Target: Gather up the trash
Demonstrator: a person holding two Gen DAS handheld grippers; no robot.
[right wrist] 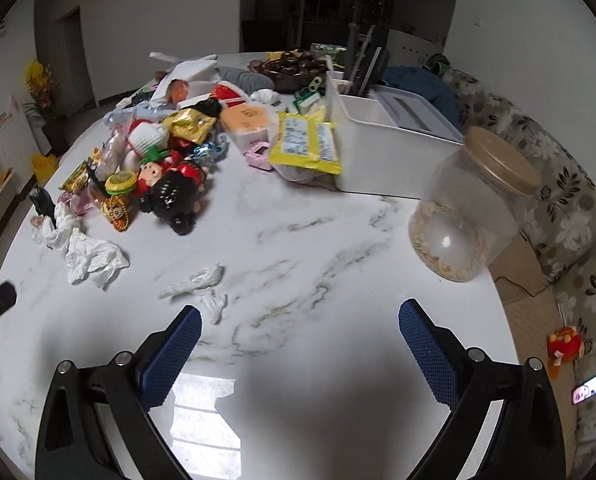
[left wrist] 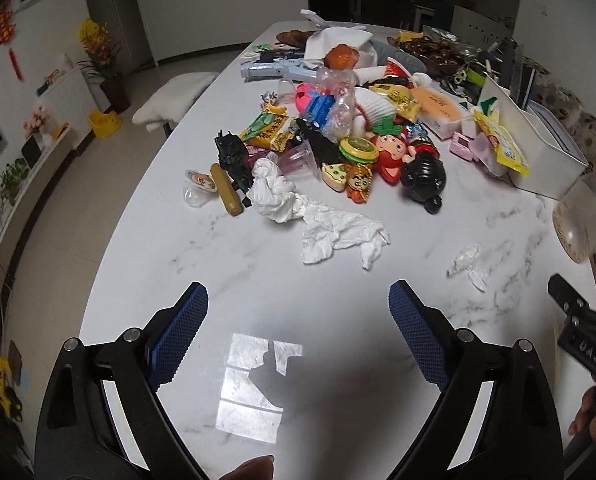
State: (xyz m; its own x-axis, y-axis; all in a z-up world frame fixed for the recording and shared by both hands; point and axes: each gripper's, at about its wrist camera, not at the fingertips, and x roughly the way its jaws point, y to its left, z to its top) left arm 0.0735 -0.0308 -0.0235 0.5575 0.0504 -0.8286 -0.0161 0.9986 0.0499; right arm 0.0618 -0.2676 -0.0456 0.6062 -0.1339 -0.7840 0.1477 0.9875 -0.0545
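Marble table [left wrist: 226, 280]; crumpled white tissue [left wrist: 337, 232]

A lived-in home, a dining or living room: a white marble-patterned table [left wrist: 226, 264] heaped toward its far end with toys, snack packets and crumpled tissues, a floral-upholstered sofa [right wrist: 557, 184] along its right edge, a cushioned bench [left wrist: 170, 100] at its left edge, potted yellow flowers [left wrist: 98, 48] by a doorway, and a red knot ornament [left wrist: 6, 28] on the wall
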